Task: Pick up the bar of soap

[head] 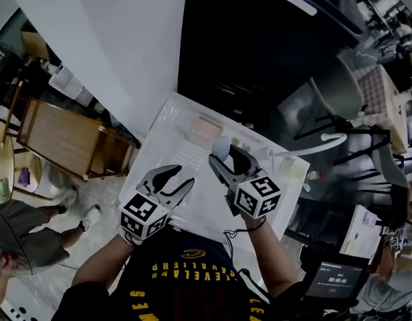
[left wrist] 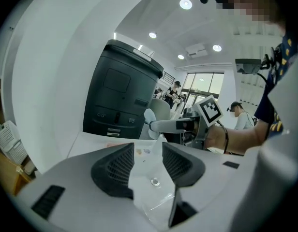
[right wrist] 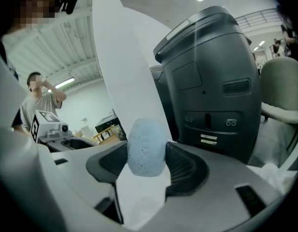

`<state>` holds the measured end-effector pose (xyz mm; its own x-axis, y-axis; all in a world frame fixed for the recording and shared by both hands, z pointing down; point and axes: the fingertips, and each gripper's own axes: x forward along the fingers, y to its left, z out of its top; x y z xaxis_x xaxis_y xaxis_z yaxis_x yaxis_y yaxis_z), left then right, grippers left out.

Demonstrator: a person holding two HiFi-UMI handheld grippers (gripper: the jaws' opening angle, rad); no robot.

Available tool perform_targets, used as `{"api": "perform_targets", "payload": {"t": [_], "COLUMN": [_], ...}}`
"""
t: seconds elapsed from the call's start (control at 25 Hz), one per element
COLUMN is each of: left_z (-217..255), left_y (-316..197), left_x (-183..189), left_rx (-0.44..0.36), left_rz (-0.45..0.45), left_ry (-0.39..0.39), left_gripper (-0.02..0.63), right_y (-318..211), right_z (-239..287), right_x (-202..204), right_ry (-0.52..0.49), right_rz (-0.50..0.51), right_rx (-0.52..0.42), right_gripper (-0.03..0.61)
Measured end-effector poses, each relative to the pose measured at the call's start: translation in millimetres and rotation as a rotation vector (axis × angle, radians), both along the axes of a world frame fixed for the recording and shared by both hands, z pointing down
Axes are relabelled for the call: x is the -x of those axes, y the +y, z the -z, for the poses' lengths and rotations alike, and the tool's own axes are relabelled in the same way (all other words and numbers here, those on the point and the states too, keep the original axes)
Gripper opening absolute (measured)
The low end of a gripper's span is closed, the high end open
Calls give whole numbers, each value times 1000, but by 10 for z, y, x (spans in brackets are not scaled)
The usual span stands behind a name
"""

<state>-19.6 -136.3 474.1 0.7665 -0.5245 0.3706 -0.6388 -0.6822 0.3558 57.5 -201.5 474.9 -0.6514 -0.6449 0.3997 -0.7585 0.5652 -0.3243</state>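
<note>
Right gripper [right wrist: 147,154], in the middle of its own view, was clenched on the bar of soap [right wrist: 145,138], the pale blue oval pinched near the jaw tips and seemingly clear of the white table [head: 199,202]. Left gripper [head: 174,180], lower left of centre in the head view, hung with jaws apart and nothing between them. Beyond, upper middle, stood a dark grey machine [head: 259,52]. To my eye the rounded, slick-looking bar could squirt out if the squeeze tightened or the wrist tipped.
</note>
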Motion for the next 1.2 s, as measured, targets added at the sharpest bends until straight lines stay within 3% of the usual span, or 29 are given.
{"api": "perform_targets", "payload": {"t": [0.2,0.36,0.52,0.8,1.2], "left_z": [128,414,579,833,944], "left_y": [38,190,317,419,465], "left_x": [-82,-207,-382,-515,-584], "left_rx": [-59,-230,-304,-418,-441], "left_rz": [-29,-83,-142,-193,-232], "left_ry": [42,58,48,52,52], "left_gripper": [192,193,193,192,192], "right_y": [150,341,508,733,822], "right_z": [206,455,692,873,1050], "right_x": [-23,3,41,68,117], "right_ry": [-200,-375,-496,-545,-556], "right_rz": [-60,-100,-123,-122,-79], "right_rx": [40,75,88,47,-6], "right_gripper": [264,264,264,264,264]}}
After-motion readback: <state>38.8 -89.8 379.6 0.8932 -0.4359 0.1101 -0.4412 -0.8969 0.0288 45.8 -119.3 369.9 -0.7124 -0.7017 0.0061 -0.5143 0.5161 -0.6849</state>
